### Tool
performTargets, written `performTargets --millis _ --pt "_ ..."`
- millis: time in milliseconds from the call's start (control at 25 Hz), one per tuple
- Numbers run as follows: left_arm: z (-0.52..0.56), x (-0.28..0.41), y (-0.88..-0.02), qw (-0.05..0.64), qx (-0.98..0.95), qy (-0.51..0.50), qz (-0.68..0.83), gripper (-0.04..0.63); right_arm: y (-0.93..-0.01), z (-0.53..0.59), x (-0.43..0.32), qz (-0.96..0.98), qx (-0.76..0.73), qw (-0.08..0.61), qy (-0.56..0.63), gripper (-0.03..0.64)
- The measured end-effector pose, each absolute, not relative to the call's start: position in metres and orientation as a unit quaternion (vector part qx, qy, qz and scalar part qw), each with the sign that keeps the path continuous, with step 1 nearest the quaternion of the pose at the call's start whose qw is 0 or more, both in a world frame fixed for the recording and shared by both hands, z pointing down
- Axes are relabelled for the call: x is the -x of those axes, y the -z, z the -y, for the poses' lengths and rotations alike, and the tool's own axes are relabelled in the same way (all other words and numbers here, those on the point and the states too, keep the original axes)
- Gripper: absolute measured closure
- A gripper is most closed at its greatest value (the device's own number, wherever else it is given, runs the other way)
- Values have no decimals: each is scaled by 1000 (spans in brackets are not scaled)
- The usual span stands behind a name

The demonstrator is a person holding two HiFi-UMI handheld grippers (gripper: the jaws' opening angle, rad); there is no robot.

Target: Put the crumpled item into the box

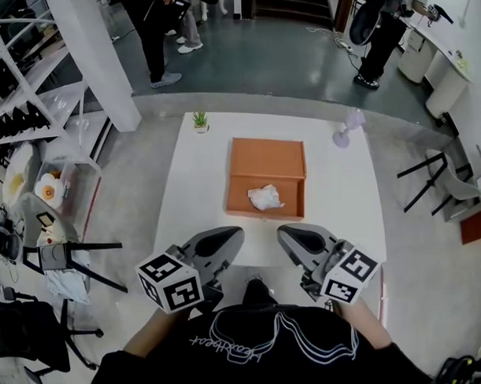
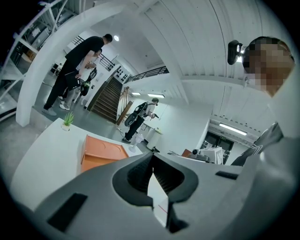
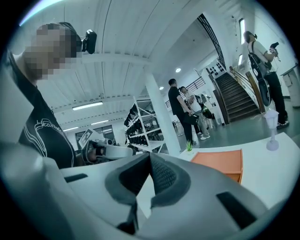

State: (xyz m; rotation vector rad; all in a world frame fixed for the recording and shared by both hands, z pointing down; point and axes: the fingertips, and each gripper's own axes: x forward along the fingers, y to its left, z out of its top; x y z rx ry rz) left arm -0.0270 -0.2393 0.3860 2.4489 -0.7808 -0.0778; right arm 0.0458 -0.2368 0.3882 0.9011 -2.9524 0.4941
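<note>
Hovering lower centre of frame, left claw [image 1: 232, 235] and right claw [image 1: 286, 234] both closed, empty. Crumpled item [image 1: 265, 197] already inside box [image 1: 267, 159], mid-frame on tabletop [image 1: 335, 184]. Risk: light wad near box's lower edge; nudging box could tip it out.

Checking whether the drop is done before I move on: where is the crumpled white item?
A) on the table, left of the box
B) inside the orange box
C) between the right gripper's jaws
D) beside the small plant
B: the crumpled white item lies inside the orange box, in the part nearer the person.
</note>
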Motion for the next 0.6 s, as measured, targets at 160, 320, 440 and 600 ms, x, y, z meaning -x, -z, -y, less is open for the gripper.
performTargets --millis 160,320,440,600 --pt "244 25 -389 286 -912 29 292 591 -392 240 -46 945 -288 16 -156 614" --pt "250 22 -394 291 -911 28 290 591 -397 245 -50 943 -290 19 -160 614" --pt "255 18 -396 295 -911 26 289 591 -400 250 -54 942 -292 22 -164 614" --pt "262 12 -397 296 -911 24 288 591 -400 257 -60 941 -294 22 -166 614"
